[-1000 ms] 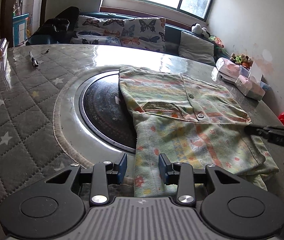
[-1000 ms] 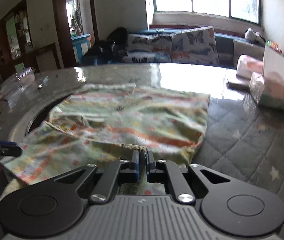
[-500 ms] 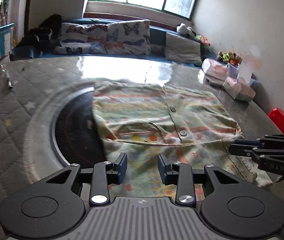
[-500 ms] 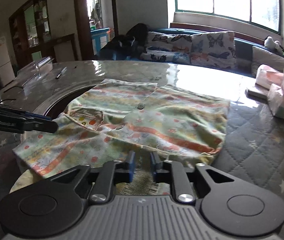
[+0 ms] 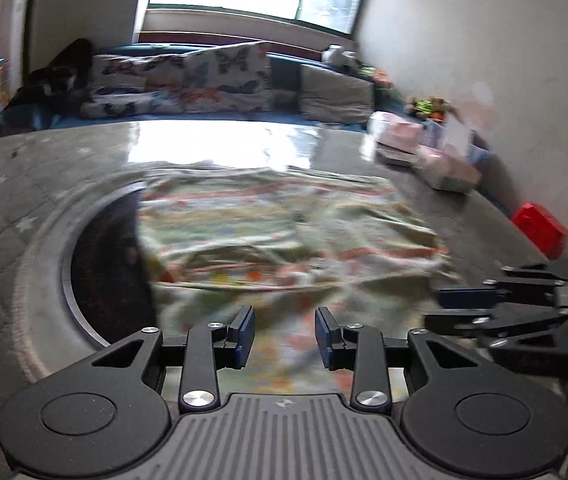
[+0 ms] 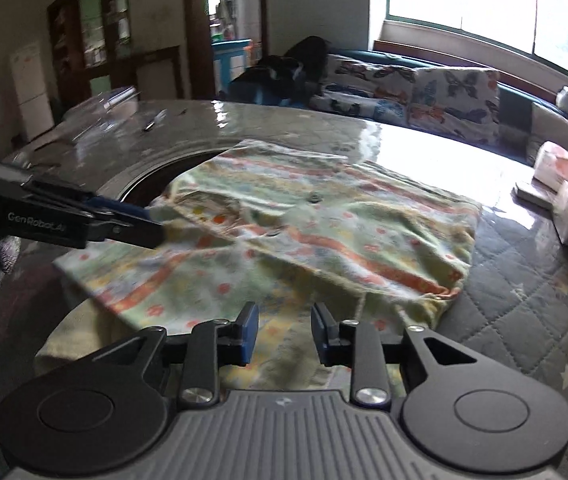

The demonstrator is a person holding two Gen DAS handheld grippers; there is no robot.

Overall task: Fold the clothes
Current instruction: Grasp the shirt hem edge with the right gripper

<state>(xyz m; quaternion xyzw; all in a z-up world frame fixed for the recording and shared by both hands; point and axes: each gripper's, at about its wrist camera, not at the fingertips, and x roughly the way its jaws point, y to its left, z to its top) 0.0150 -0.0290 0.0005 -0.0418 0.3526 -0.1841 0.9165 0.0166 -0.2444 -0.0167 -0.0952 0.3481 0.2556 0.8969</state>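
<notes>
Both grippers empty, jaws apart: left gripper [image 5: 284, 334], right gripper [image 6: 284, 334]. Shirt [image 6: 323, 232] lies partly folded at table [image 6: 523, 304] near edge.

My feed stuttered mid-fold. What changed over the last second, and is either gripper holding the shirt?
The right gripper was shut on the near edge of the shirt a second ago; it has let go and now stands open above the cloth. The left gripper stayed open, holding nothing, and its view swung right. The shirt stays folded on the table, and the red box is unmoved.
</notes>
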